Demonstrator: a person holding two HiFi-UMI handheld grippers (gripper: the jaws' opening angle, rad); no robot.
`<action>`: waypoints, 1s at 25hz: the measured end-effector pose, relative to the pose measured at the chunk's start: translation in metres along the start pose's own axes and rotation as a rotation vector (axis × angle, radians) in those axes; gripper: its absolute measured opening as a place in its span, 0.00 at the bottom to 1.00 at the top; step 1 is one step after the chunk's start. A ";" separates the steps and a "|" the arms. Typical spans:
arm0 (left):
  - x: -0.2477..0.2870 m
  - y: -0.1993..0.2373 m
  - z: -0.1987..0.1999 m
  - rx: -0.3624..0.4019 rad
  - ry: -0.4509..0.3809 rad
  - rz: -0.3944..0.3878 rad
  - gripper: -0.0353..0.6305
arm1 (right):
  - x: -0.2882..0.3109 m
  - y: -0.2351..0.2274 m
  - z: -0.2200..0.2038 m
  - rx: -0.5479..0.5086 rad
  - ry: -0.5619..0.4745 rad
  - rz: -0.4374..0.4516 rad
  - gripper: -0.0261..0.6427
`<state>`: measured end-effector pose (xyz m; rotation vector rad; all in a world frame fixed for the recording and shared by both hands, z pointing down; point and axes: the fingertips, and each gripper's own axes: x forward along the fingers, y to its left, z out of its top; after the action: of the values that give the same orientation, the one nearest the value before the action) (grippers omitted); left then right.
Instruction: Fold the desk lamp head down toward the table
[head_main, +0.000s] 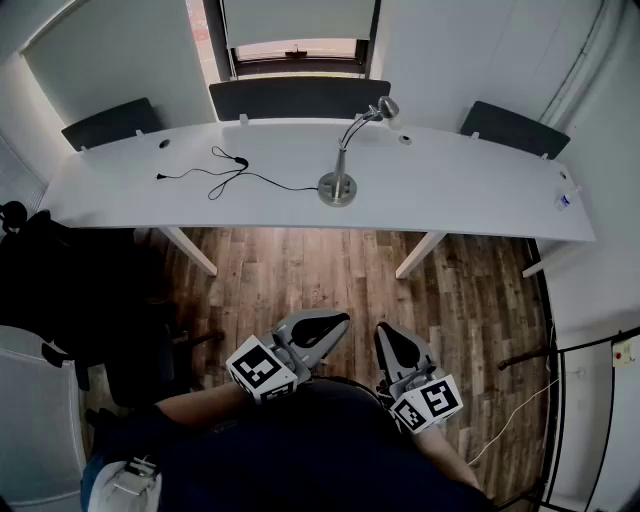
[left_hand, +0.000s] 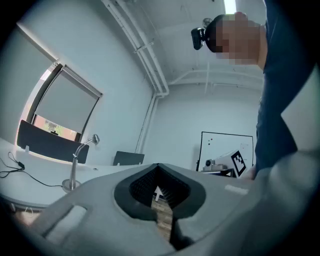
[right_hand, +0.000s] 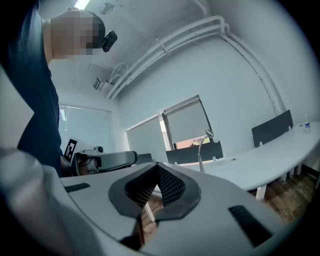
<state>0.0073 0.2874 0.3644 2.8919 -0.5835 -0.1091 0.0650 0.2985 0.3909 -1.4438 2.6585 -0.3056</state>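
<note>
A silver desk lamp (head_main: 345, 160) stands on the long white table (head_main: 470, 190), round base near the middle, curved neck rising to a small head (head_main: 386, 107) at the far side. The lamp (left_hand: 75, 162) also shows at the left of the left gripper view, and it (right_hand: 202, 147) stands upright at the centre of the right gripper view. My left gripper (head_main: 335, 325) and right gripper (head_main: 390, 345) hang close to my body over the wooden floor, well short of the table. Both are shut with nothing between the jaws.
A black cable (head_main: 225, 172) lies on the table left of the lamp. Dark dividers (head_main: 300, 97) line the far edge. A small bottle (head_main: 563, 200) sits at the right end. Table legs (head_main: 190, 250) stand on the wood floor; a dark chair (head_main: 60, 290) is at my left.
</note>
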 end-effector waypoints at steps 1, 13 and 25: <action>0.001 0.001 -0.001 0.001 0.000 0.002 0.06 | 0.000 -0.002 0.000 0.000 0.000 0.000 0.05; 0.023 -0.008 -0.007 0.005 0.007 0.031 0.06 | -0.014 -0.021 0.002 -0.018 -0.001 0.024 0.05; 0.038 0.025 -0.017 0.036 0.024 0.126 0.06 | -0.006 -0.064 -0.006 -0.076 0.036 0.013 0.06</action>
<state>0.0347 0.2528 0.3845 2.8771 -0.7683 -0.0465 0.1194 0.2705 0.4113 -1.4550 2.7349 -0.2337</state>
